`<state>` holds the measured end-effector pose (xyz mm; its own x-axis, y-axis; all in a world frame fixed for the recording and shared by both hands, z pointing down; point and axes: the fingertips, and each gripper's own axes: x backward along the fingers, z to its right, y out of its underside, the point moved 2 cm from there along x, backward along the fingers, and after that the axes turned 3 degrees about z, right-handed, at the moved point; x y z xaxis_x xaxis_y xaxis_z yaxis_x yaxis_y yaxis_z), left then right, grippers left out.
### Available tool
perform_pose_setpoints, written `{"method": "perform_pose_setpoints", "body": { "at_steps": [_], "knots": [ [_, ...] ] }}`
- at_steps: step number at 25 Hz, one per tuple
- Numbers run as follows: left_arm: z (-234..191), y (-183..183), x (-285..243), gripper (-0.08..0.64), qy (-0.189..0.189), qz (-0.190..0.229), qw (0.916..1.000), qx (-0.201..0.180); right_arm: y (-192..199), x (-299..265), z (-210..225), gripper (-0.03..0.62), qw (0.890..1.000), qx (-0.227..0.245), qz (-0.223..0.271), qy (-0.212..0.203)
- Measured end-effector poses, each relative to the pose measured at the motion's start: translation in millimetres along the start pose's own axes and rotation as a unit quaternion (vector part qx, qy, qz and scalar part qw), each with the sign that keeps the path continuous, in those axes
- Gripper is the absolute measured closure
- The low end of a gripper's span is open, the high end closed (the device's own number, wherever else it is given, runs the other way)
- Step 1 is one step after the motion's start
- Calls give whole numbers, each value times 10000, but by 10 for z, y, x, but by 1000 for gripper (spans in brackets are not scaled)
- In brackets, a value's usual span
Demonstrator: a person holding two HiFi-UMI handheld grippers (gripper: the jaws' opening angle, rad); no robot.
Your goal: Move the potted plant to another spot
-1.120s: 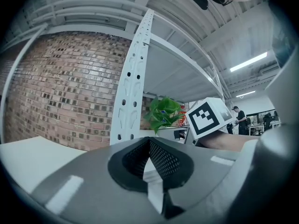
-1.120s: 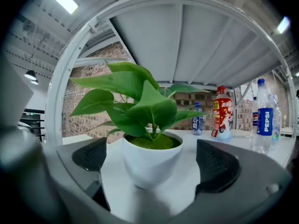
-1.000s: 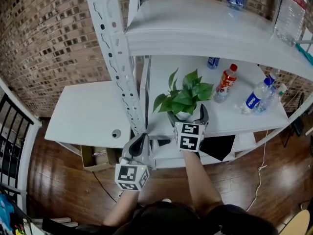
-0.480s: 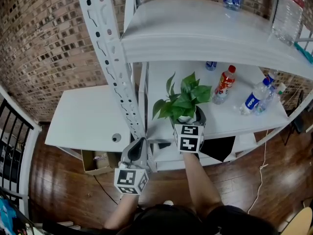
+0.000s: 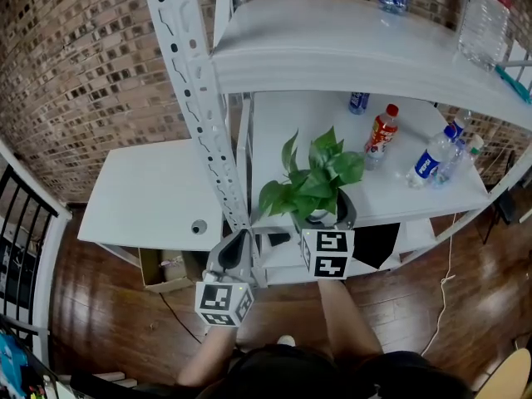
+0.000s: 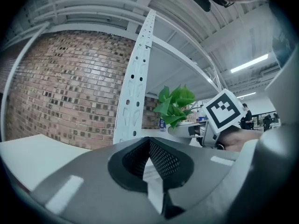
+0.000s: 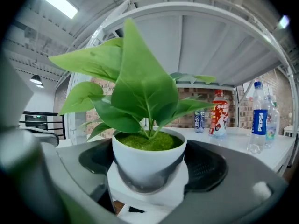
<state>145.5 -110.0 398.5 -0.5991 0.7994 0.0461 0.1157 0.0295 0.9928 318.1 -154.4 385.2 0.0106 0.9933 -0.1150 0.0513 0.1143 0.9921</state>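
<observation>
The fingers (image 7: pixel 212 169) of the right gripper (image 7: pixel 149 171) have just been closing and now press on the white pot of the potted plant (image 7: pixel 148 157) from both sides, well spread by the pot's width, the green leaves rising above them. The pot sits at the front edge of the white shelf (image 5: pixel 283 140). Whether it rests on the board or hangs just clear of it cannot be told.

Farther back on that shelf stand a red-label bottle (image 5: pixel 380 133) and, to its right, a blue-label bottle (image 5: pixel 428 160), both well apart from the plant.

The left gripper (image 5: pixel 237 248) has its fingers (image 6: pixel 163 160) drawn together on nothing. It is held level beside the perforated white post (image 5: pixel 199 98) of the rack, with the white bench (image 5: pixel 141 198) and the brick wall (image 5: pixel 75 65) beyond.
</observation>
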Motion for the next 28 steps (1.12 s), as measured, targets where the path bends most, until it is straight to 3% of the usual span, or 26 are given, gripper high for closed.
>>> {"method": "perform_pose_setpoints", "body": {
  "at_steps": [8,12,20,28],
  "knots": [
    [-14,3,278,548,-119,16,9999,-12,144,681,-312,129,9994,-25,6,-350],
    [-132,14,453,548,-350,71,9994,36,241,955,-531,129,9980,75,-76,-623],
    [-753,73,904,548,-1170,39,9927,285,332,1059,-1398,129,9841,99,-131,-1768],
    [-1742,-71,1435,548,-2015,19,9793,181,233,666,-2547,129,9660,157,-64,-2578]
  ]
}}
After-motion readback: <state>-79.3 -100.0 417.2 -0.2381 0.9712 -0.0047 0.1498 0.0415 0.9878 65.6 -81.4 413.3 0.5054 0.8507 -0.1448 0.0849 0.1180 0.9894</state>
